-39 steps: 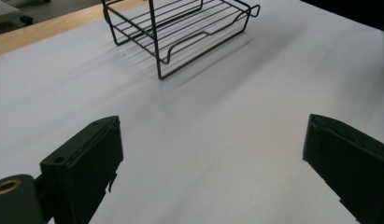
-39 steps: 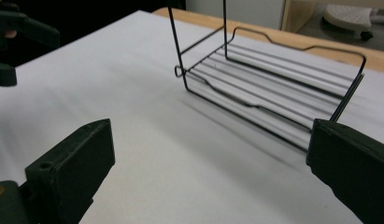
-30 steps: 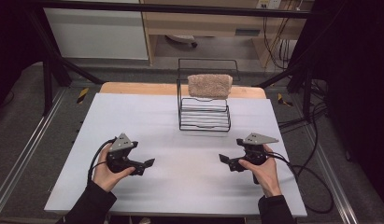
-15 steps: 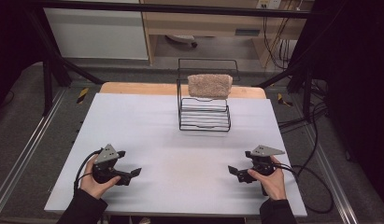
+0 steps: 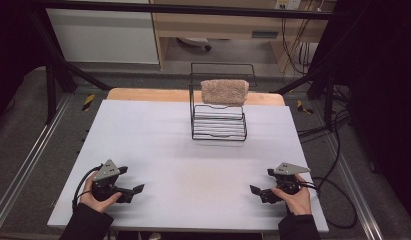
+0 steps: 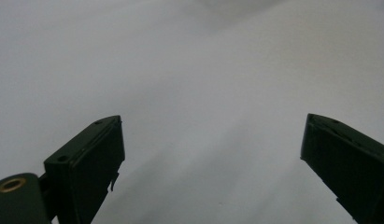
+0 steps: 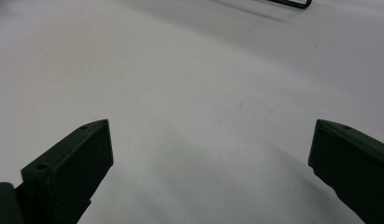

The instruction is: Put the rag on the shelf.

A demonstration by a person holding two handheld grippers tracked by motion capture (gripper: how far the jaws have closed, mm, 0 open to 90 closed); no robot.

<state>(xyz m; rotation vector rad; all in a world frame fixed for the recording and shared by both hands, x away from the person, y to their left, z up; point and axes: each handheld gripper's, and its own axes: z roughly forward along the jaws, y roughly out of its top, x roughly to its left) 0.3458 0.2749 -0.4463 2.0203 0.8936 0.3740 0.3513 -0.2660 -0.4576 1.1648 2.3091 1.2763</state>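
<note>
Since the earlier frames we are seeing both grippers drawn back toward the near edge of the table (image 5: 158,130) and spread farther apart; the rack (image 5: 219,120) and the towel (image 5: 224,92) are sitting just where they were.

In the high view, the left gripper (image 5: 132,180) is resting low over the near left corner, held in the left hand (image 5: 99,199), its jaws apart and pointing toward the middle of the table. The right gripper (image 5: 260,185) is lying near the right corner in the right hand (image 5: 294,199), jaws likewise spread and facing inward. The two are well apart. The wire rack is standing at the far middle of the table, with the beige towel draped over its top bar, far from both grippers.

In the left gripper view, we are looking along the left gripper (image 6: 212,154), jaws wide apart with nothing between them, bare white surface beyond.

In the right gripper view, the right gripper (image 7: 210,161) is gaping too, holding nothing, and a bit of the rack's (image 7: 292,3) base wire is showing at the top edge.
</note>
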